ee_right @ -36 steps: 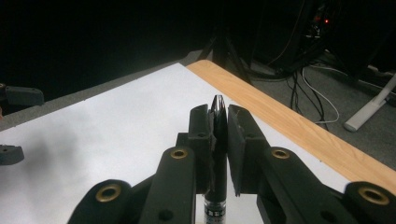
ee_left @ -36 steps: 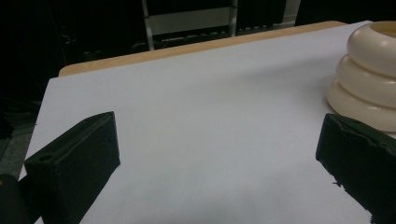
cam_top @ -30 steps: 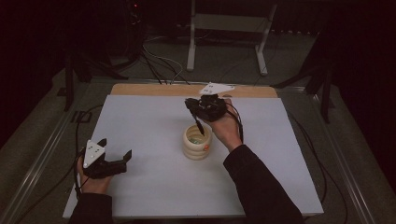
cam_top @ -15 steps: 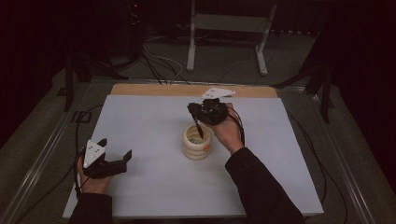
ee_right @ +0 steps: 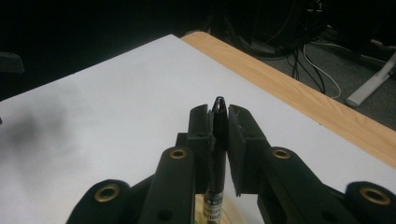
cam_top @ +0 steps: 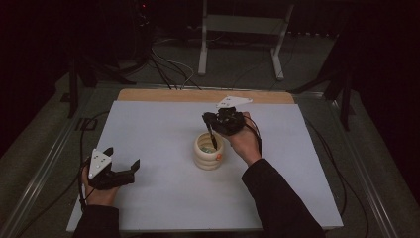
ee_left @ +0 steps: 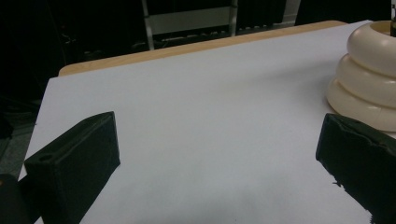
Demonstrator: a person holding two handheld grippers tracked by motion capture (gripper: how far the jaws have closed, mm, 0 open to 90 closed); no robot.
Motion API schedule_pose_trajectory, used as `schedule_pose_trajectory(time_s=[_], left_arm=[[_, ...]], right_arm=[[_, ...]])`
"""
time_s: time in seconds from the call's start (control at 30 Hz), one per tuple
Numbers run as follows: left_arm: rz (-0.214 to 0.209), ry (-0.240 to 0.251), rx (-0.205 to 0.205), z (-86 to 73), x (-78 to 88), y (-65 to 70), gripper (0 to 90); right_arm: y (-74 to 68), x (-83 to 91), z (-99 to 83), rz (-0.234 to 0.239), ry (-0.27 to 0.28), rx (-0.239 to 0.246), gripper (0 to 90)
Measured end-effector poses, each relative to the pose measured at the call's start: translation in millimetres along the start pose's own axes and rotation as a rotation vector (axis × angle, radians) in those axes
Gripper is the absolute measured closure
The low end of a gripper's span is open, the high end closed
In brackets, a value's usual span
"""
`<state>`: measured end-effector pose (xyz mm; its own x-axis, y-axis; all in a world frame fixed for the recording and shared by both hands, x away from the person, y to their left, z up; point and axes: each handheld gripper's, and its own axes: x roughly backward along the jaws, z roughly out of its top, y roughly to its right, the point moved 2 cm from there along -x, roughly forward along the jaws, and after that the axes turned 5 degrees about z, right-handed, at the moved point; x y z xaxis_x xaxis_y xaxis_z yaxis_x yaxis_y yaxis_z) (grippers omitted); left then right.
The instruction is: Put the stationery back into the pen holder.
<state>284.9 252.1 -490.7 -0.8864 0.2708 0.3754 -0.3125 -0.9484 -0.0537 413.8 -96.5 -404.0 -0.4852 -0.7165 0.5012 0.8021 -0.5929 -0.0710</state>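
A cream ribbed holder (cam_top: pixel 208 151) made of three stacked rings stands upright near the middle of the white table (cam_top: pixel 163 134). My right gripper (cam_top: pixel 210 122) hovers just above its far rim, shut on a black pen (cam_top: pixel 212 137) whose lower end dips into the holder's mouth. In the right gripper view the pen (ee_right: pixel 217 135) runs between the closed jaws, its tip poking out past them. My left gripper (cam_top: pixel 122 162) rests at the table's front left, open and holding nothing. The left gripper view has the holder (ee_left: pixel 366 77) at the far right, beyond my left gripper (ee_left: pixel 217 154).
A wooden strip (cam_top: pixel 203 95) edges the table's far side. Cables (cam_top: pixel 171 69) and a white metal stand (cam_top: pixel 240 37) sit on the floor beyond it. A cable (cam_top: pixel 327 148) trails off the table's right side.
My right gripper has come slightly toward me and lowered, bringing the pen's end down into the holder. The left gripper has stayed still.
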Motion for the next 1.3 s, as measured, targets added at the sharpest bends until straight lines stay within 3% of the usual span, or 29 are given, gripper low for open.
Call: schedule_pose_trajectory(time_s=[0.57,0.6,0.67,0.8,1.07,1.3], left_arm=[[0.0,0.0,0.0,0.1,0.0,0.1,0.1],[0.0,0.0,0.0,0.1,0.0,0.1,0.1],[0.0,0.0,0.0,0.0,-0.1,0.0,0.1],[0.0,0.0,-0.001,0.0,-0.2,0.3,0.1],[0.0,0.0,0.0,0.0,-0.2,0.2,0.1],[0.0,0.001,0.0,0.1,-0.1,0.3,0.1]], right_arm=[[1.9,-5.7,-13.2,0.028,-0.064,-0.009,77.8],[2.3,-6.4,-13.7,0.038,-0.068,-0.011,69.9],[2.1,-6.7,-13.7,0.063,-0.058,-0.031,43.4],[1.9,-8.3,-12.7,0.047,-0.067,-0.063,16.6],[3.5,-8.6,-13.5,0.013,-0.078,-0.081,0.9],[5.5,-4.3,-13.2,0.017,-0.081,-0.082,0.0]])
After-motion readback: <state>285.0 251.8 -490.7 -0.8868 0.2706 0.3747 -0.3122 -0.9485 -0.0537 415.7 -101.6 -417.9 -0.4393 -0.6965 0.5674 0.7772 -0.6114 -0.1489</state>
